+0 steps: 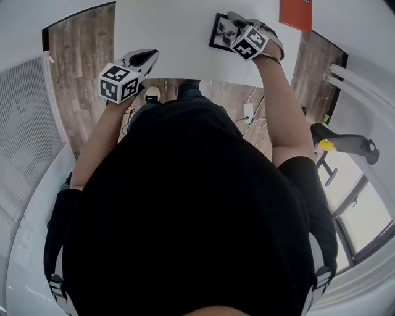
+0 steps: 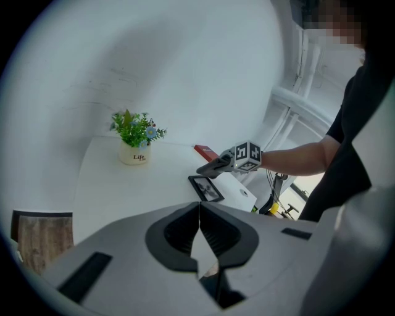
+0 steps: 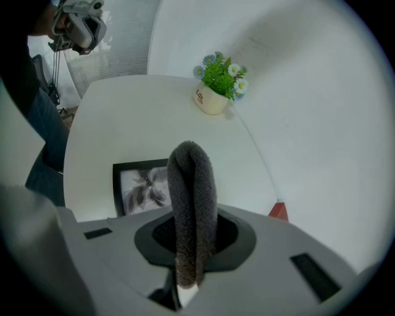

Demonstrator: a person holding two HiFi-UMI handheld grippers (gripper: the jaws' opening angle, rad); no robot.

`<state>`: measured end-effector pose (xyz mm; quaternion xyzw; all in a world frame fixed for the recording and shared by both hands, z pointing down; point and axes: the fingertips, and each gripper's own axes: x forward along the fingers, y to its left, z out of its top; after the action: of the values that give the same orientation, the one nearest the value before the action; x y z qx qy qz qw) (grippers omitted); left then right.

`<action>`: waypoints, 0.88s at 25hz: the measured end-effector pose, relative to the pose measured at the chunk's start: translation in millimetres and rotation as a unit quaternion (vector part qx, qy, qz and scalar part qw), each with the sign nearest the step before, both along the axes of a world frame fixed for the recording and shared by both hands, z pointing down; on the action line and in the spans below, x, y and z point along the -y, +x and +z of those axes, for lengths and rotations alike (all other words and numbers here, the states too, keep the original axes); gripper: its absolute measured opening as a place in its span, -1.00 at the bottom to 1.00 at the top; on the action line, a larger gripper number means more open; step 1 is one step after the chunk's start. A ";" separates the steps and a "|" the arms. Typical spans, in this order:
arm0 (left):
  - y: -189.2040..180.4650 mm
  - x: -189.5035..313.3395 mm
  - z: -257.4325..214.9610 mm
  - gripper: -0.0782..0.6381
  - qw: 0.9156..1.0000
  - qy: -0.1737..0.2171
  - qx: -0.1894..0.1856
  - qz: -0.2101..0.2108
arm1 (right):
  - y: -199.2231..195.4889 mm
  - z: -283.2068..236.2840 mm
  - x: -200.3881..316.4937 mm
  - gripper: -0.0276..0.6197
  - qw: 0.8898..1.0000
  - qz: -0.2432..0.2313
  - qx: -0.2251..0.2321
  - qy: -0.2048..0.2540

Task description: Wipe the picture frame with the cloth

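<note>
Between the clamped jaws of our right gripper, the soft cloth loops, gripped low; just beyond, the frame looks light, slidable. Our left gripper has its jaws together.

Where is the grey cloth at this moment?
In the right gripper view, the cloth is clamped in the right tongs, close to the picture frame lying on the white table.

the frame lies flat on the table below the right gripper and its cloth; a box lies right of it, a plant well behind.
</note>
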<state>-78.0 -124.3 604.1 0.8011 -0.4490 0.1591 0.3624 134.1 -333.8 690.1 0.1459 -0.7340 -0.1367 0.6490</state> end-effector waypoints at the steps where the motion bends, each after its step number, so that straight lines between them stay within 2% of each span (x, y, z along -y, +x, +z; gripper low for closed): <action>1: -0.7 0.4 0.7 -0.75 1.000 -0.001 0.001 -0.001 | -0.1 2.3 1.3 -0.78 1.000 0.000 -0.001 -0.002; 22: 2.4 -9.1 7.3 -0.75 1.000 -0.012 -0.001 -0.013 | 8.3 40.9 -25.6 -0.78 0.999 -0.009 -0.012 -0.036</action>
<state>-75.7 -115.3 611.4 0.7909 -0.4575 0.1590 0.3741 142.4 -308.3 731.0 0.1145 -0.7321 -0.1177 0.6611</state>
